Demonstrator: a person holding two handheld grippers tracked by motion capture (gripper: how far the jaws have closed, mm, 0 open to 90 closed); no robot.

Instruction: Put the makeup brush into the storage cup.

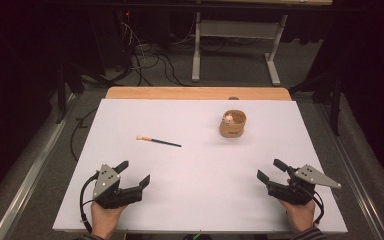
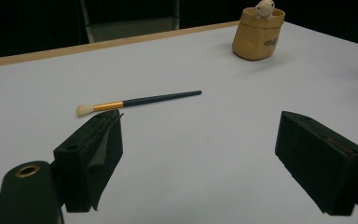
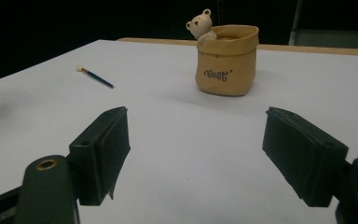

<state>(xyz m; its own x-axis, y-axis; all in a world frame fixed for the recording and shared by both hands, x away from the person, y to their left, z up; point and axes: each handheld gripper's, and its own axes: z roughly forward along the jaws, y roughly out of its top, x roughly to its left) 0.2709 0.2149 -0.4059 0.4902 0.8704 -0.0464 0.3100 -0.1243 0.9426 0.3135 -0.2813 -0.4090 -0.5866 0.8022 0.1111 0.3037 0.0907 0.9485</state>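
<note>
- High view: the left gripper [image 1: 134, 172] sits low on the white tabletop [image 1: 200, 200], near the front-left corner, held in a hand [image 1: 104, 218] coming in from the bottom edge. Fingers spread wide, nothing between them.
- Same view: the right gripper [image 1: 272, 170] mirrors it near the front-right corner, in the other hand [image 1: 300, 216]. Fingers wide apart too, holding nothing.
- The brush [image 1: 158, 141] lies flat on the tabletop, ahead of the left gripper and well apart from it, pale bristles to the left, dark handle running right.
- The pot [image 1: 232, 124] stands upright farther back and to the right, well apart from the brush, with a small bear figure at its rim.
- Left gripper view: both black fingers [image 2: 91, 154] rise from the bottom, far apart, bare tabletop between them. The brush [image 2: 140, 101] lies crosswise just beyond the left finger, not touching it. The pot [image 2: 257, 36] is at the top right, the bear peeking over its edge.
- Right gripper view: fingers [image 3: 101, 151] wide apart again, empty. The pot [image 3: 226, 60] stands straight ahead, lettering on its front, the bear [image 3: 201, 25] leaning at the left of its rim. The brush [image 3: 95, 76] lies far off to the left.
</note>
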